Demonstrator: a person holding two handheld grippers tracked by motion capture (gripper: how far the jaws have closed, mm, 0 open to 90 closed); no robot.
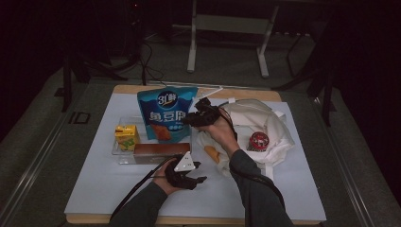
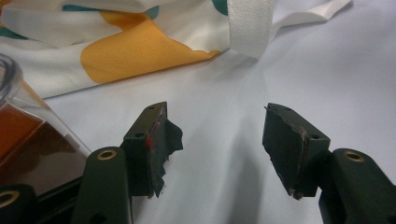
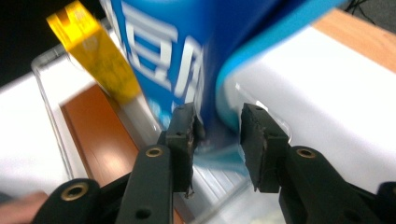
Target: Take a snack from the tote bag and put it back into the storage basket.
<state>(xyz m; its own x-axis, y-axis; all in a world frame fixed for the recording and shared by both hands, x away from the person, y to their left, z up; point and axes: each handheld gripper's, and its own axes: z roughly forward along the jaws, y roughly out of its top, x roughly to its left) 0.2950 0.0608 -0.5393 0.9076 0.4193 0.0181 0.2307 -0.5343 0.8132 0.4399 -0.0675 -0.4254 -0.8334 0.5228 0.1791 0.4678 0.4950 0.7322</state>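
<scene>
The clear plastic bin [image 1: 124, 160] sits on the left half of the white mat [image 1: 94, 189]. It contains 3 items: a blue snack pouch [image 1: 166, 113] standing upright at its right rear, a yellow drink carton [image 1: 126, 136] at its left side, and a brown box [image 1: 161, 150] lying flat along its front wall.

The right gripper [image 1: 193, 118] reaches in from the right at the pouch's right edge. In the right gripper view, the right gripper [image 3: 217, 135] has the pouch's [image 3: 187, 56] lower edge between its 2 jaws. The jaws stand at a narrow gap; the left pad lies at the film, the right pad is just clear of it, so the pouch is not clamped. The same view shows the carton [image 3: 95, 56] leaning beside the pouch, the brown box [image 3: 105, 140] lower left, and the bin's clear wall [image 3: 46, 102].

The left gripper [image 1: 198, 172] rests low on the mat in front of the bin. In the left gripper view, the left gripper [image 2: 217, 140] has its jaws wide apart with nothing between them.

A white cloth bag [image 1: 265, 123] with orange patches lies crumpled on the right half of the mat; the left gripper view shows the cloth bag [image 2: 135, 46] ahead of the jaws. A red-topped can [image 1: 258, 141] rests on its folds
</scene>
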